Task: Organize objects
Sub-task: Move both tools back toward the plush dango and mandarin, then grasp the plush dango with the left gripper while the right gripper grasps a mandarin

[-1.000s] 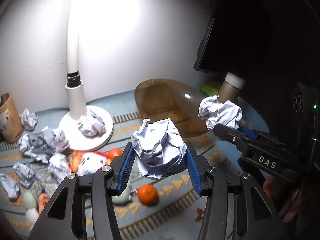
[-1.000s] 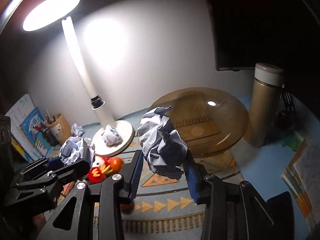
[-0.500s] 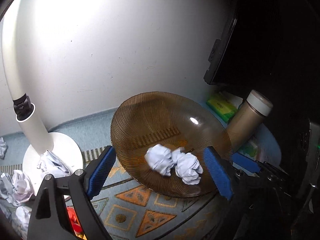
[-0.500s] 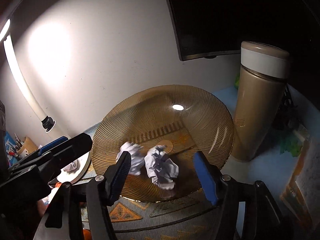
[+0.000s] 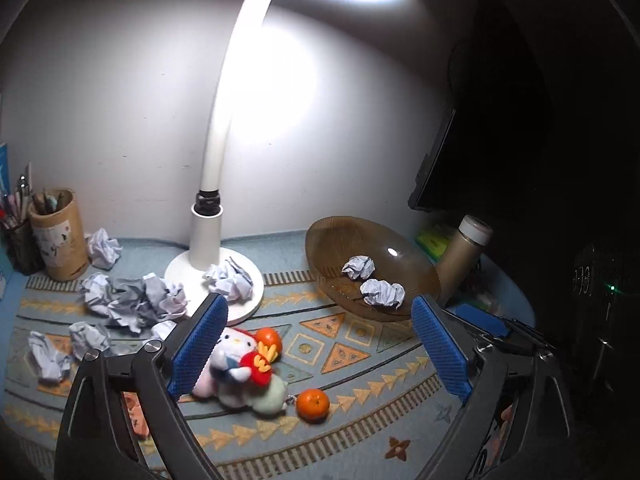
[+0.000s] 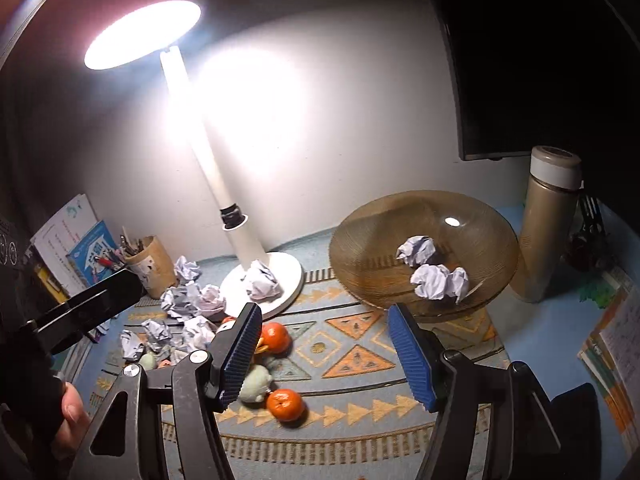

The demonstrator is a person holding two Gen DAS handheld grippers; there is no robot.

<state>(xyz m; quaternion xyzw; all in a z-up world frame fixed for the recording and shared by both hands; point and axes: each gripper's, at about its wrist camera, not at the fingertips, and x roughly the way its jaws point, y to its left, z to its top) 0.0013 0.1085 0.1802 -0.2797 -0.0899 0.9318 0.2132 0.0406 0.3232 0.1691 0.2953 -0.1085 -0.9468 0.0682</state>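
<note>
Left gripper [image 5: 320,348]: fingers spread wide, just opened, empty.
Right gripper [image 6: 326,356]: fingers just parted, nothing between.
Change: both crumpled white paper balls [image 6: 439,281] now lie in the amber ribbed glass bowl [image 6: 360,240], far right.
Remaining: more paper wads [image 5: 132,300] scattered far left.

A single desk lamp [image 6: 144,32] supplies all light; its head is blown out to white in both views and throws a hot patch of glare on the wall [image 5: 120,100] behind. The patterned mat [image 5: 360,360] is evenly lit and sharp. The right side falls to near black around the monitor [image 6: 540,60]. A specular spot sits on the amber glass bowl [image 6: 452,222]. Fisheye bending and dark vignetting mark the edges.
</note>
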